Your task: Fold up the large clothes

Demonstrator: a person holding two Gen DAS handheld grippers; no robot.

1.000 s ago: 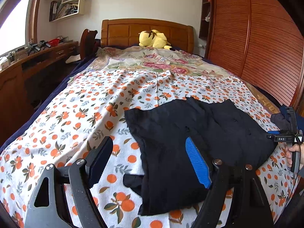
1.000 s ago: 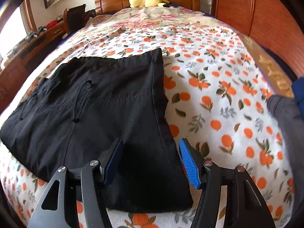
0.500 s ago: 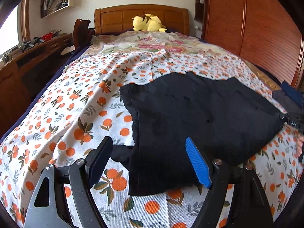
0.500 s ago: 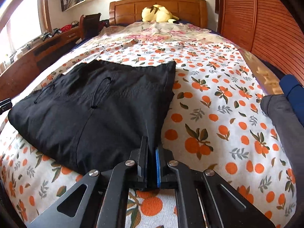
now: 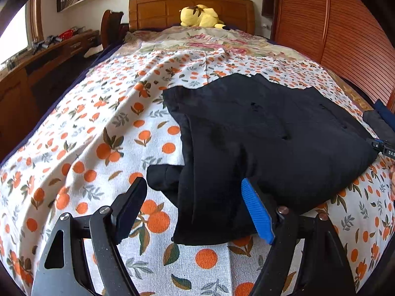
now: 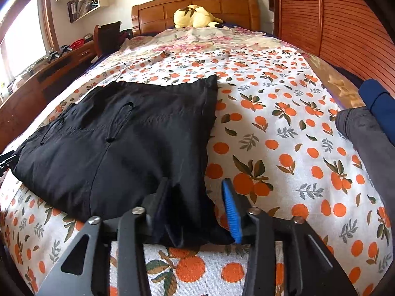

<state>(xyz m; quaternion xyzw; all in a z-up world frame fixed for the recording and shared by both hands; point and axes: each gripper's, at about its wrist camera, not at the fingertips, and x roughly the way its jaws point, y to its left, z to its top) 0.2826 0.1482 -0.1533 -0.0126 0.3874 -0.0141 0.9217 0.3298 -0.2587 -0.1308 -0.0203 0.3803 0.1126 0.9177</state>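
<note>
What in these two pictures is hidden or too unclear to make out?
- Left wrist view: the black garment's near hem, behind the blue finger.
- Left wrist view: the right gripper, cut off by the frame edge.
- Right wrist view: the grey and navy clothes, cut off at the right edge.
- Both views: shelf contents, too small.

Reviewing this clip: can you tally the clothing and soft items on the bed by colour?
Black: 1, the folded garment
Grey: 1, folded item at the right edge
Navy blue: 1, folded item beside it
Yellow: 1, plush toy by the headboard
Total: 4
</note>
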